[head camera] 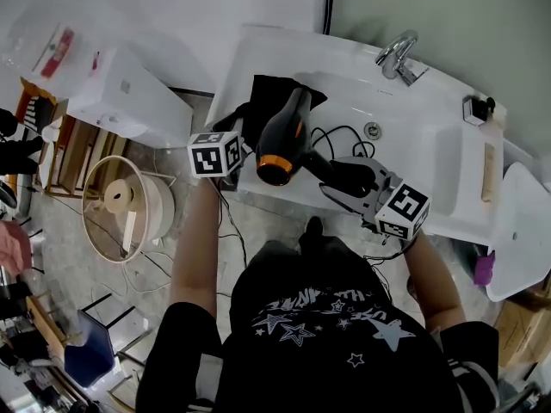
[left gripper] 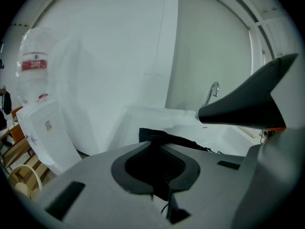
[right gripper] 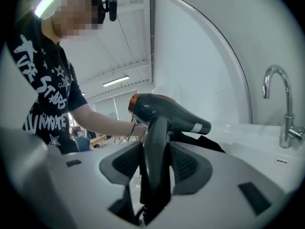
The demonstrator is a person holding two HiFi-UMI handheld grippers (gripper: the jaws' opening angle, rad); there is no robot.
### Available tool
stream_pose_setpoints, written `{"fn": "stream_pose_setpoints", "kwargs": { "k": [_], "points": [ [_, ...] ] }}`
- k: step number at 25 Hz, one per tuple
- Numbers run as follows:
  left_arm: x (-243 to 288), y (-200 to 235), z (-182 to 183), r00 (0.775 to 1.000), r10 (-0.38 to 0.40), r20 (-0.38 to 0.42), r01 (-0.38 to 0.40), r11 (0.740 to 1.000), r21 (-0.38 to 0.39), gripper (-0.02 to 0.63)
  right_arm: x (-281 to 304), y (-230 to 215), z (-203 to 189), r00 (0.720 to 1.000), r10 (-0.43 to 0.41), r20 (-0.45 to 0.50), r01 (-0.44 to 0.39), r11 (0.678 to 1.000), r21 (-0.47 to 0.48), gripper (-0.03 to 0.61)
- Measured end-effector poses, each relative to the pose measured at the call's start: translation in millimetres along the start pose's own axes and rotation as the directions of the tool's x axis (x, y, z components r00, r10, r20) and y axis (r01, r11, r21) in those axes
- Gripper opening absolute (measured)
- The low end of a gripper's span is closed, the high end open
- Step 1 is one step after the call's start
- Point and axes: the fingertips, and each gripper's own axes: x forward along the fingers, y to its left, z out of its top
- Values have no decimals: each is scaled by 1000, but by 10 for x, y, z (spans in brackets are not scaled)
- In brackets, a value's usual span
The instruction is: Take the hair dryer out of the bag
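Observation:
A black hair dryer (head camera: 284,136) with an orange ring hangs above the front edge of the white sink (head camera: 430,144). My right gripper (head camera: 349,179) is shut on its handle (right gripper: 155,142), and the dryer's body (right gripper: 167,111) lies crosswise above the jaws. The black bag (head camera: 271,93) lies flat on the counter's left part, behind the dryer. My left gripper (head camera: 245,132) is shut on the bag's near edge (left gripper: 157,135), just left of the dryer. The dryer's nozzle (left gripper: 252,104) shows at the right of the left gripper view. Its black cord (head camera: 340,136) trails into the basin.
A chrome faucet (head camera: 398,57) stands at the back of the sink. A small black item (head camera: 478,108) and a wooden strip (head camera: 491,170) sit on the right rim. A white cabinet (head camera: 129,93) and a round wire basket (head camera: 125,205) stand on the floor at left.

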Motion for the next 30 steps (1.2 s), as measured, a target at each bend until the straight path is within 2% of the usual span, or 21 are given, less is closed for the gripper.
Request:
{"fn": "stream_pose_setpoints", "kwargs": {
  "k": [10, 17, 24, 27, 30],
  "points": [
    [-288, -98, -286, 999, -41, -28, 43, 995, 85, 28, 251, -168, -21, 986, -164, -3, 164, 985, 58, 192],
    [-569, -166, -448, 996, -79, -30, 82, 990, 118, 28, 235, -52, -10, 961, -276, 27, 271, 955, 123, 192],
    [-813, -199, -633, 995, -92, -27, 96, 984, 147, 41, 147, 229, -74, 943, -331, 18, 326, 936, 136, 192],
    [-906, -271, -713, 992, -121, -29, 124, 980, 154, 101, 108, 363, -109, 937, -350, 19, 343, 927, 154, 192],
    [-1005, -382, -756, 986, -164, -25, 166, 974, 155, 227, 57, 476, -116, 930, -367, 30, 357, 919, 167, 192]
  ]
}}
